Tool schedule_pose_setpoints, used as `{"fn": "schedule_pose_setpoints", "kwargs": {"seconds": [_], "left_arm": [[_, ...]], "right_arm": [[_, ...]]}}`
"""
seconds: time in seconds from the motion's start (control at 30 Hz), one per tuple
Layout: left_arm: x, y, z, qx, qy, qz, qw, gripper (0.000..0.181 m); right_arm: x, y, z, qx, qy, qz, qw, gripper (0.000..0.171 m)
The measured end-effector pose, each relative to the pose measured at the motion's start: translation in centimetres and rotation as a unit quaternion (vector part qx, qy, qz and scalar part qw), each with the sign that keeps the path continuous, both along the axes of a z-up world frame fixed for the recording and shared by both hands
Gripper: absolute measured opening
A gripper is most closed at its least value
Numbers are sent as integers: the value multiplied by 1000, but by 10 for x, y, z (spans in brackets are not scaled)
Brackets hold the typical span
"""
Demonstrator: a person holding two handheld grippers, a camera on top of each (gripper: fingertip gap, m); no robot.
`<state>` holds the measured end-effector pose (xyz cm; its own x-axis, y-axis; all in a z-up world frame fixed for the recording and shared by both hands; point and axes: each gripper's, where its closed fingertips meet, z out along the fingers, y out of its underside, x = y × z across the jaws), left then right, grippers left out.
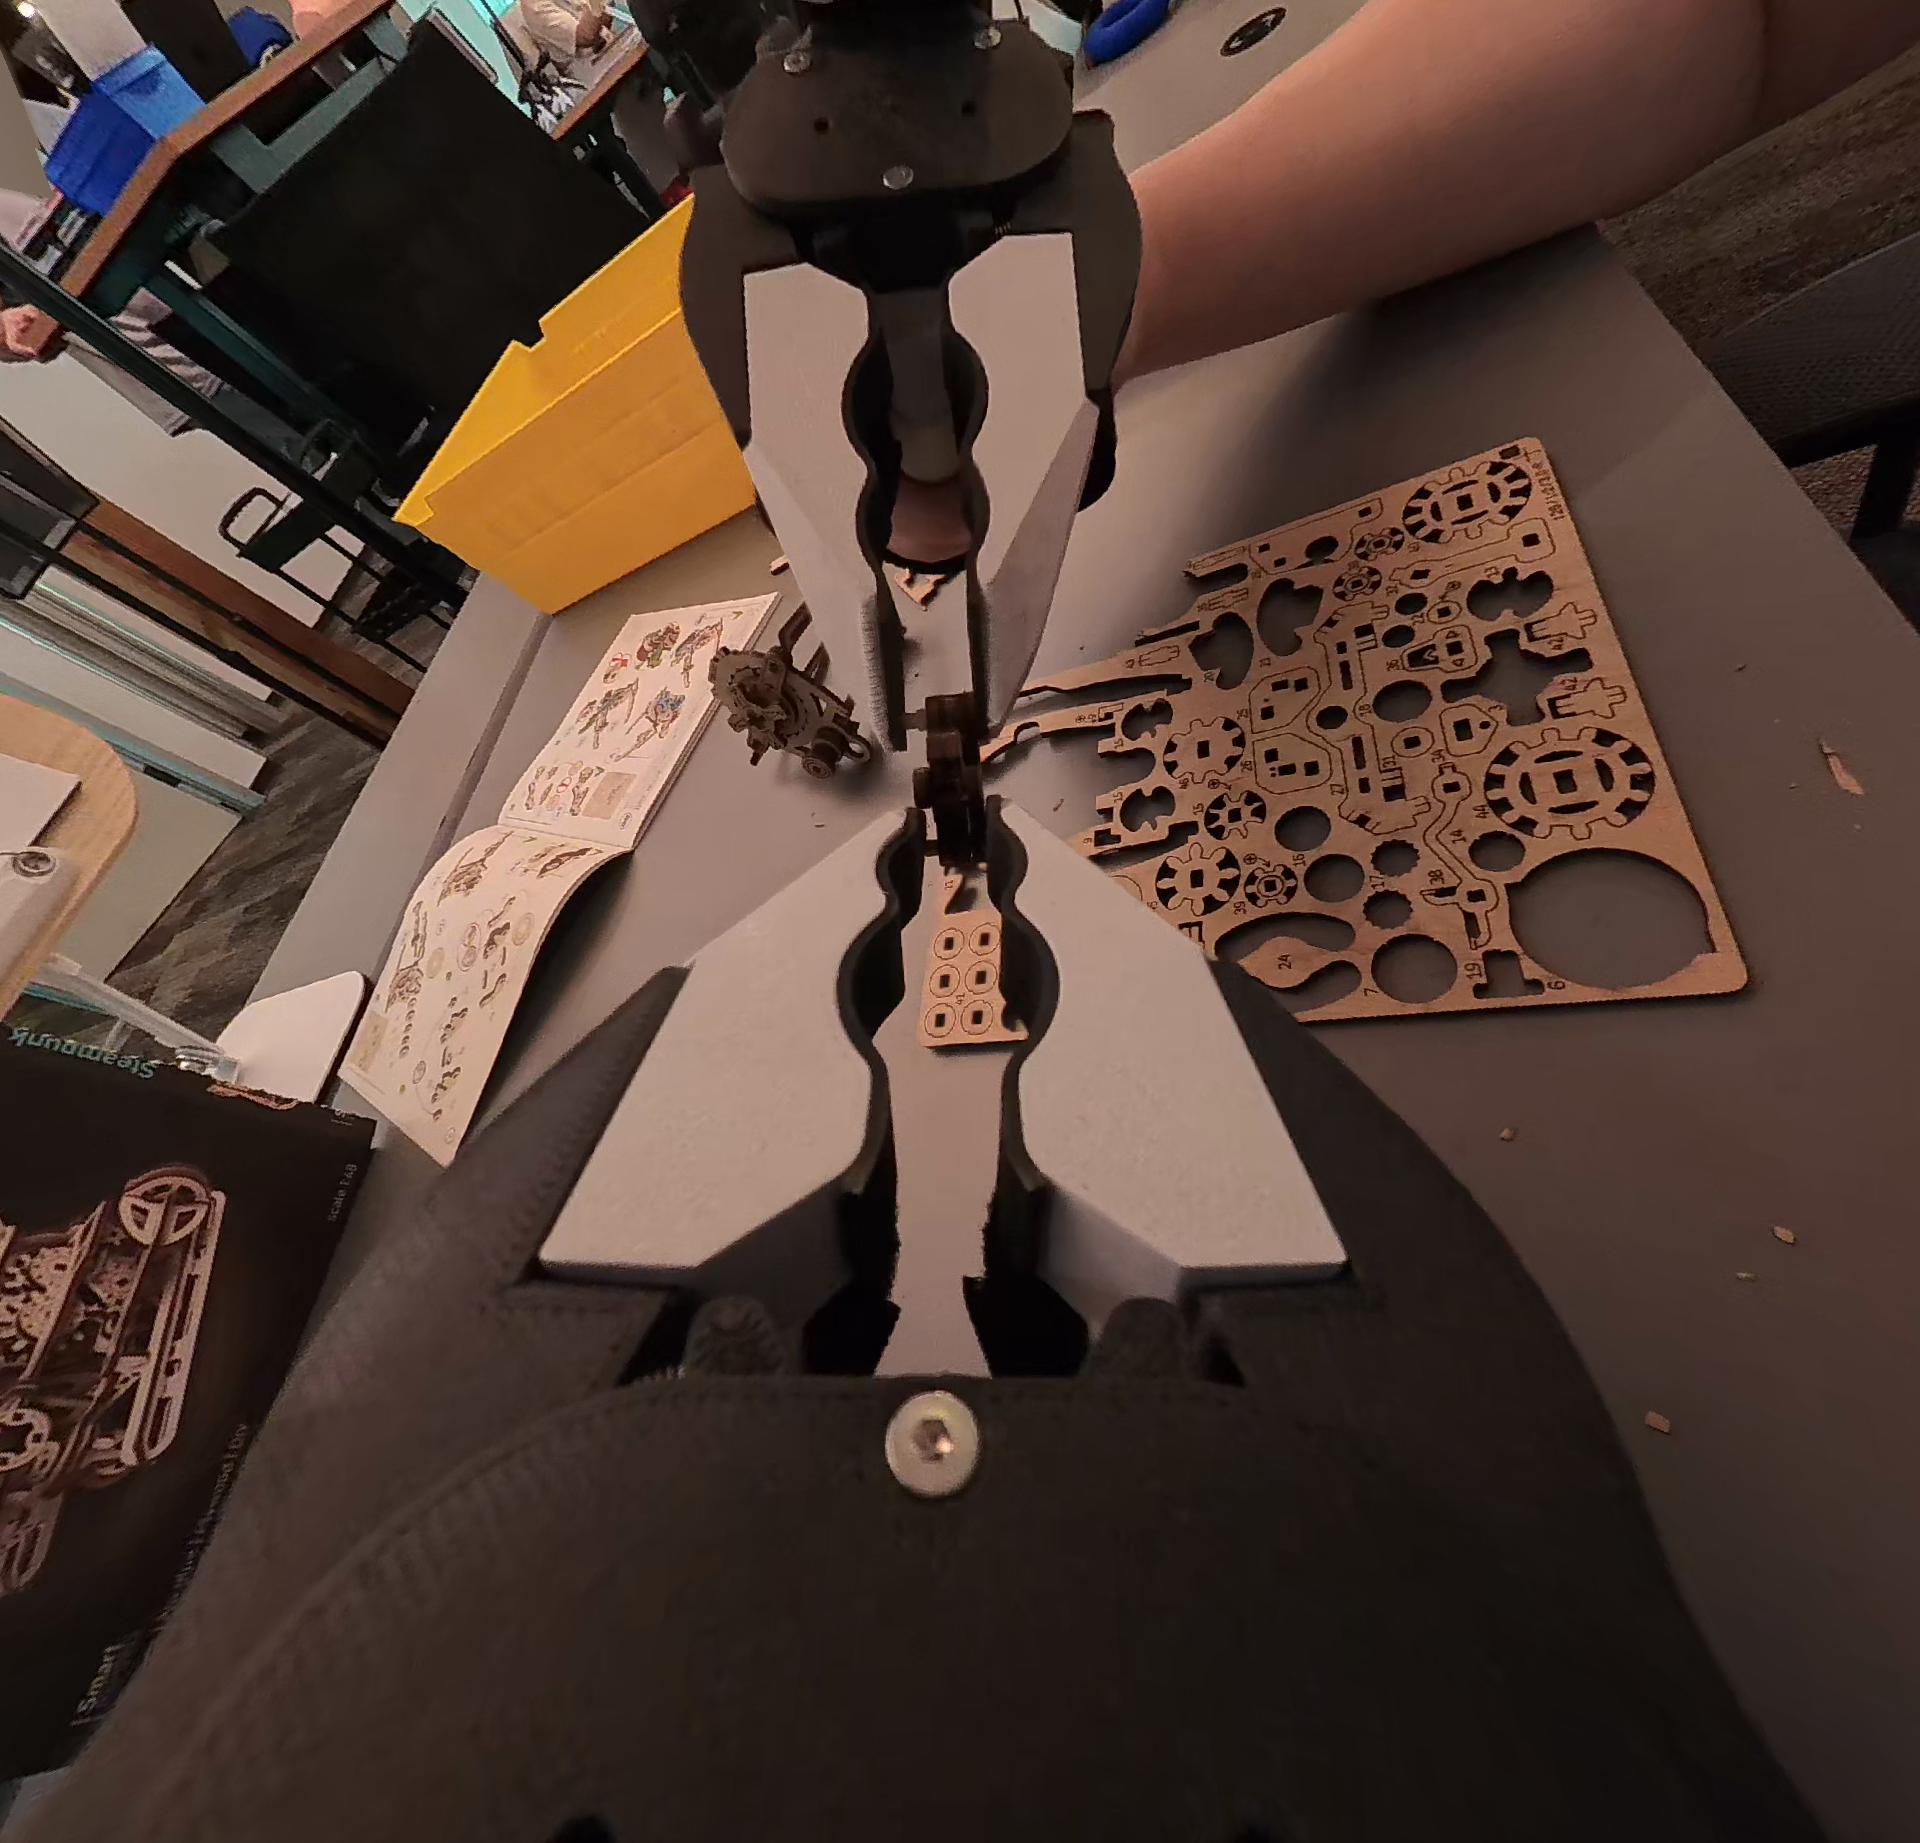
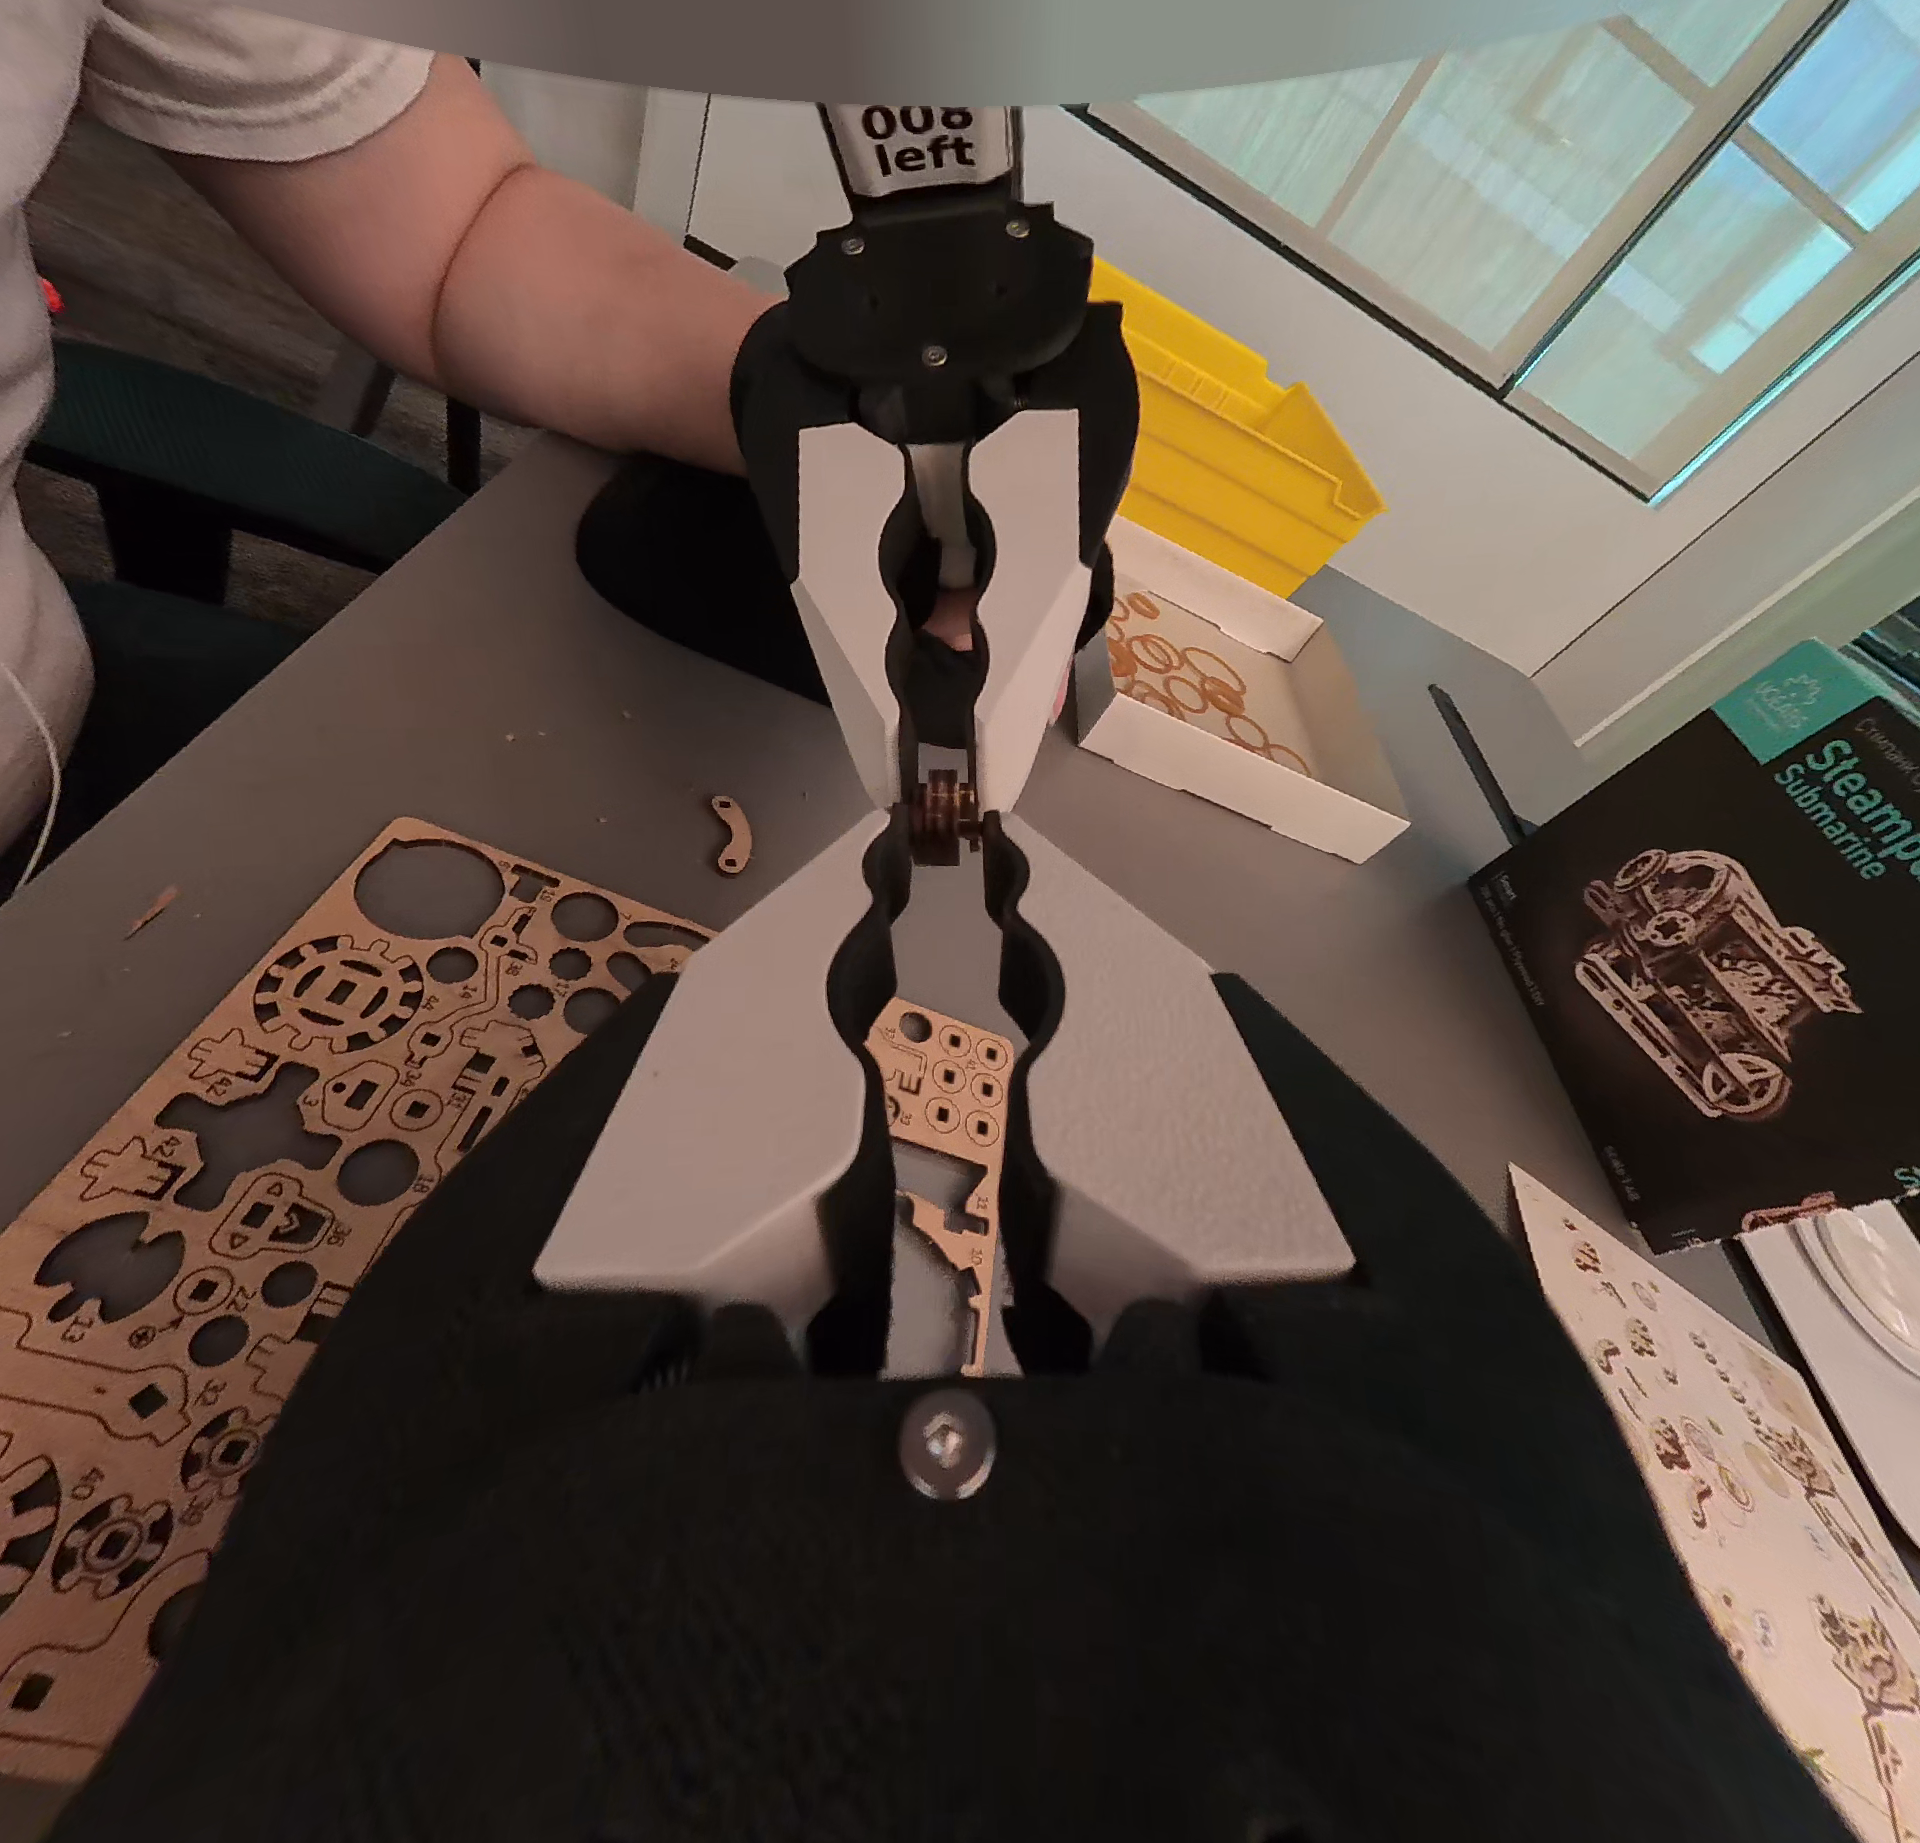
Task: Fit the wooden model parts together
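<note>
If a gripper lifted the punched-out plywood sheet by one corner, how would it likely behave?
The plywood sheet is thin and mostly cut-outs, so it is probably light and likely to flex. The narrow bridges between holes look fragile; a corner grip may snap one. Lying flat on the grey table, its edge offers little to pinch, so it may slide first.

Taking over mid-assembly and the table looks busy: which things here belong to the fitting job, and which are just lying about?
In the job:
- small wooden gear stack, pinched between left gripper and right gripper
- plywood parts sheet
- half-built wooden mechanism
- instruction booklet

Lying about:
- yellow bin
- kit box
- white tray of rings
- loose curved piece
</note>
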<state>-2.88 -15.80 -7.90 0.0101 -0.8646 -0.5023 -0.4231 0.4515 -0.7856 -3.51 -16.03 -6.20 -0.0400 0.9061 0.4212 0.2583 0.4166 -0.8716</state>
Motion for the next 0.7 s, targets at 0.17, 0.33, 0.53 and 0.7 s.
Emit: {"fn": "schedule_pose_setpoints", "kwargs": {"seconds": [0.17,0.33,0.53,0.7], "left_arm": [[0,-2,2,-17,-7,-4,1000,10],[1,-2,1,-24,-6,-6,1000,10],[1,-2,0,-30,-5,-8,999,9],[1,-3,0,-36,-6,-10,999,9]], "right_arm": [[0,-1,2,-16,-2,-3,1000,12],[0,-1,1,-17,-9,-3,1000,11],[0,-2,0,-16,-16,-6,1000,11],[0,-2,0,-12,-19,-6,1000,11]]}}
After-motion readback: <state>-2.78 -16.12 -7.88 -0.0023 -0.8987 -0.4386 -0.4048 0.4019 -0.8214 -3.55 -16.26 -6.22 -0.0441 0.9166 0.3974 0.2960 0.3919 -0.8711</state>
